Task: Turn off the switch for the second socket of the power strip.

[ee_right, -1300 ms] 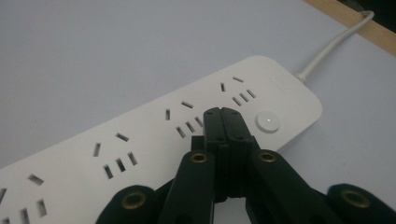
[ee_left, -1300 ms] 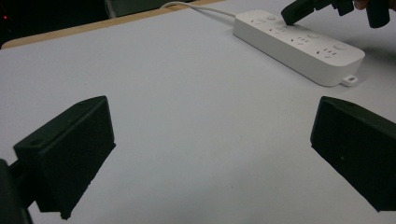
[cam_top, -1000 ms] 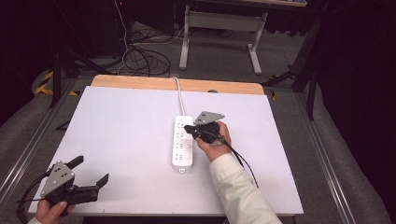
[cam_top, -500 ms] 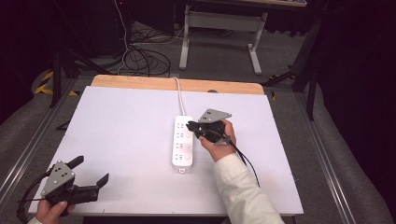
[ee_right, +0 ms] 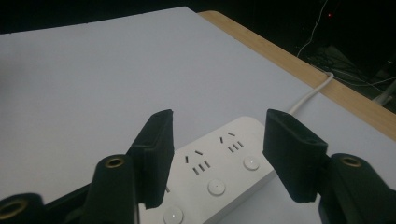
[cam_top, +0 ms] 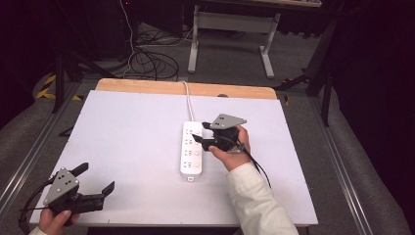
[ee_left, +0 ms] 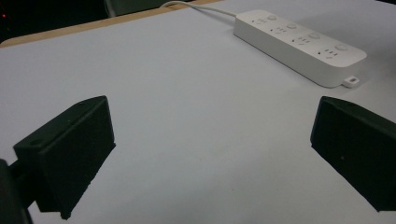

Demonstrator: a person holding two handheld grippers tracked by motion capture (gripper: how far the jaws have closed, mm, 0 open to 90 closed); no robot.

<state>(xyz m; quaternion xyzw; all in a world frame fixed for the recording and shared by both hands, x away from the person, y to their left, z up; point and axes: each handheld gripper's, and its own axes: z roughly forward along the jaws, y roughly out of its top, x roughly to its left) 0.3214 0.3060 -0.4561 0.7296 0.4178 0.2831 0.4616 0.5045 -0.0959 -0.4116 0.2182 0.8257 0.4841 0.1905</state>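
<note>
Our right gripper (cam_top: 201,133) hovers over the far end of the power strip (cam_top: 191,155), jaws apart and holding nothing. In the right gripper view the two black jaws straddle the strip's sockets and round buttons without touching them. Our right hand (cam_top: 234,151) grips the tool from the strip's right side, a pale sleeve (cam_top: 257,205) trailing back toward the near edge.

We see the strip lying near the middle of the desk (cam_top: 127,132), its long axis running from near to far. Its white cord (cam_top: 187,100) leaves the far end and runs over the wooden far edge (cam_top: 147,87). In the left gripper view the strip (ee_left: 299,44) sits well ahead, at the upper right, with a small tab at its near end.

Our left gripper (cam_top: 96,179) rests low at the near left corner of the desk, well apart from the strip. Its jaws stand wide apart with only bare white surface between them. Our left hand (cam_top: 55,221) holds it at the desk's near edge.
</note>
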